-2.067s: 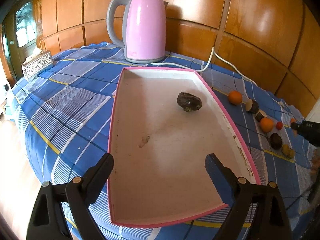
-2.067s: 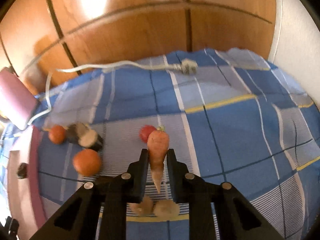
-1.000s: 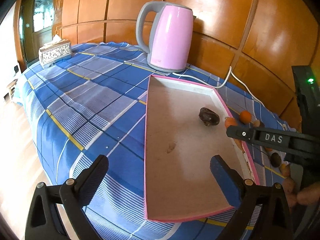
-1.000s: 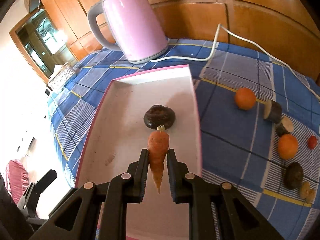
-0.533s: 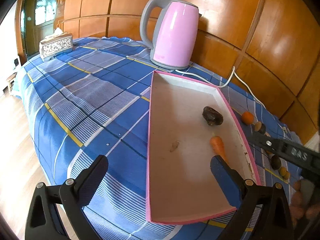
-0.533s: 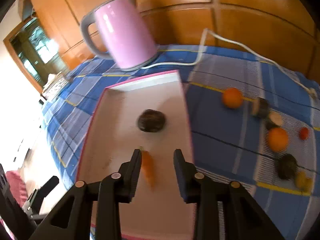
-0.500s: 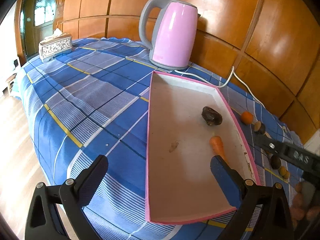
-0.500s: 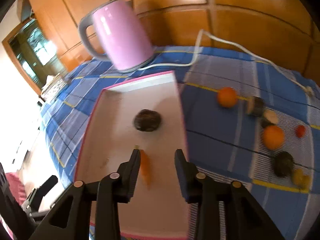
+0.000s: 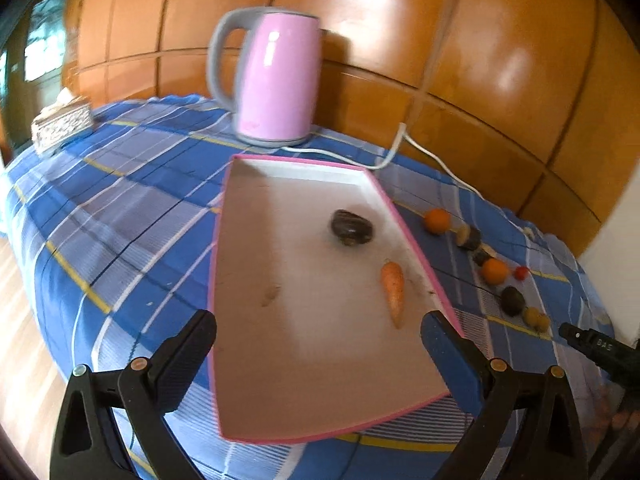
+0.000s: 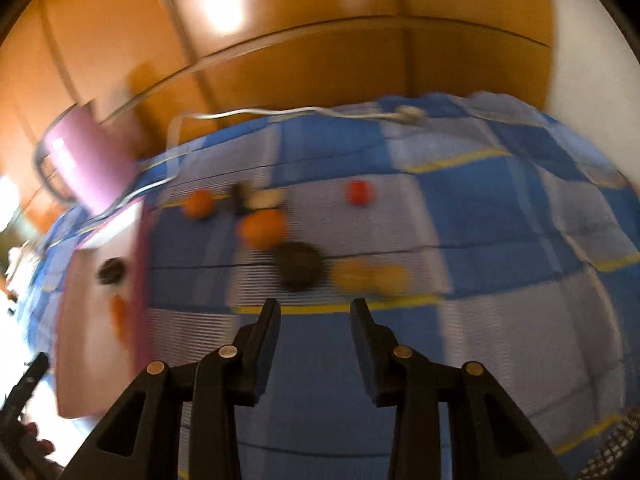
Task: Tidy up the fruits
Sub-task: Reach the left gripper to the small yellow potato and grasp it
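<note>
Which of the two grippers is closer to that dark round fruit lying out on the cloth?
Right. The right gripper hovers just short of the dark round fruit, jaws open and empty. The left gripper is over the tray.

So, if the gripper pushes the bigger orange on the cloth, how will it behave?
The bigger orange looks round, so it would probably roll rather than slide. The cloth may slow it a little. It sits close to a dark piece and a small red fruit, so a push could knock those.
</note>
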`<action>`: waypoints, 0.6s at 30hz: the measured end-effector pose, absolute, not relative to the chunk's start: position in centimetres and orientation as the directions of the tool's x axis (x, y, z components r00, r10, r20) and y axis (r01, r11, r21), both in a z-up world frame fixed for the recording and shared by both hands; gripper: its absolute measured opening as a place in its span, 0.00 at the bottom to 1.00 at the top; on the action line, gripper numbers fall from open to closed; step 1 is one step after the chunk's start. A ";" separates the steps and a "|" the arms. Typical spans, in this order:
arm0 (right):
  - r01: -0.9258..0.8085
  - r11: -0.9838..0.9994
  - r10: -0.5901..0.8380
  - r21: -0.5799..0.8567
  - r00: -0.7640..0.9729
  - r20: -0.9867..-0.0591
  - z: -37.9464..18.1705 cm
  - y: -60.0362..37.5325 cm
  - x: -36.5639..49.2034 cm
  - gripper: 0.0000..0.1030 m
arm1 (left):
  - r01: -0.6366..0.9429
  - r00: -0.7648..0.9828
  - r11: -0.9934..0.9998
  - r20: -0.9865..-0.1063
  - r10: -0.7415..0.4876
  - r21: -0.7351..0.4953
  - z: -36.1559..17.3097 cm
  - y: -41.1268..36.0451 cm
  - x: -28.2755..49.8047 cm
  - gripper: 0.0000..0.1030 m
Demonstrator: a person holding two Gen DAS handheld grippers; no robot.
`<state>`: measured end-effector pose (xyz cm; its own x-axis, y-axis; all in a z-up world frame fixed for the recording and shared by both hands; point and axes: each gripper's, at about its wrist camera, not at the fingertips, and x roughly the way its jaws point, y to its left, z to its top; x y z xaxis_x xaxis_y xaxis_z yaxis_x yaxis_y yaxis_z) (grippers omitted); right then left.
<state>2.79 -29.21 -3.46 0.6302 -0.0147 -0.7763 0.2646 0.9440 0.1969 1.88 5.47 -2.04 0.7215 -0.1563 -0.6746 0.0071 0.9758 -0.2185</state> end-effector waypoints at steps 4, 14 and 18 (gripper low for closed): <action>0.361 0.918 -0.097 0.164 0.606 -0.789 -4.5 -32.6 1.1 0.35 | 0.112 0.718 0.974 -0.662 -0.215 -0.196 -1.2 3.3 1.9 1.00; 0.452 0.882 -0.168 0.130 0.561 -0.811 -7.0 -36.0 -0.9 0.35 | 0.446 0.616 0.891 -0.696 -0.370 -0.079 0.8 -6.0 2.9 0.99; 0.437 0.892 -0.173 0.116 0.568 -0.805 -7.4 -36.1 -1.1 0.35 | 0.595 0.525 0.799 -0.713 -0.464 -0.082 1.4 -10.3 3.9 0.88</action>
